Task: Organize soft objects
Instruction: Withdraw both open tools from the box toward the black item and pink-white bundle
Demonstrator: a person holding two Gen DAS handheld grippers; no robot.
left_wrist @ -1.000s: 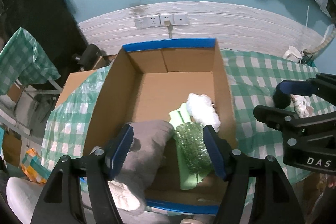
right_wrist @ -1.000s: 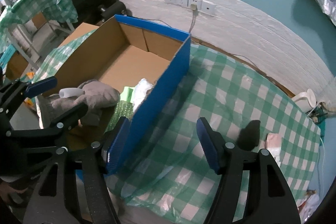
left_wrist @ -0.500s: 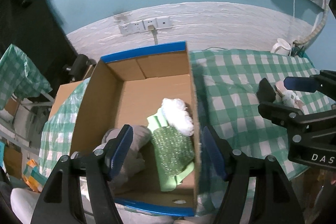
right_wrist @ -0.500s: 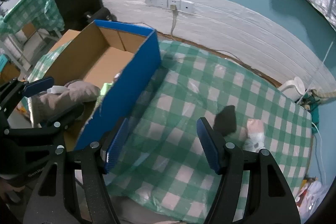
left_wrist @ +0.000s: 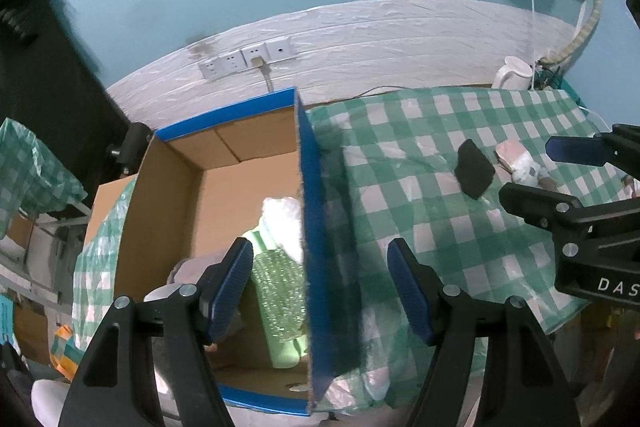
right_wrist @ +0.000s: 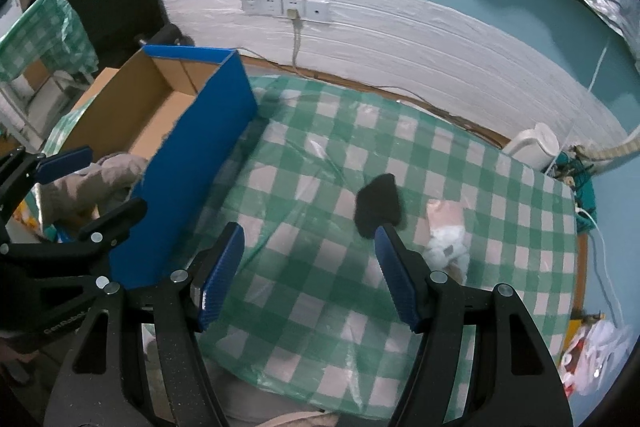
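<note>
A blue-sided cardboard box (left_wrist: 310,227) (right_wrist: 200,139) stands at the table's left. It holds a grey plush (left_wrist: 188,267) (right_wrist: 100,175), a green bubble-wrap roll (left_wrist: 280,291) and a white crumpled wrap (left_wrist: 284,219). A black soft piece (left_wrist: 474,169) (right_wrist: 378,207) and a pink-white soft item (left_wrist: 518,161) (right_wrist: 446,231) lie on the green checked cloth. My left gripper (left_wrist: 320,283) is open and empty, straddling the box's right wall. My right gripper (right_wrist: 310,267) is open and empty above the cloth, near the black piece.
A white kettle (left_wrist: 514,73) (right_wrist: 536,145) stands at the table's far right by cables. Wall sockets (right_wrist: 286,7) are behind the table. A plastic bag (right_wrist: 596,355) lies lower right off the table. Another checked table (left_wrist: 28,163) is at the left.
Both grippers have moved to the right, away from the box interior. The black piece and the pink-white item have come into fuller view. Both stayed open and empty.
</note>
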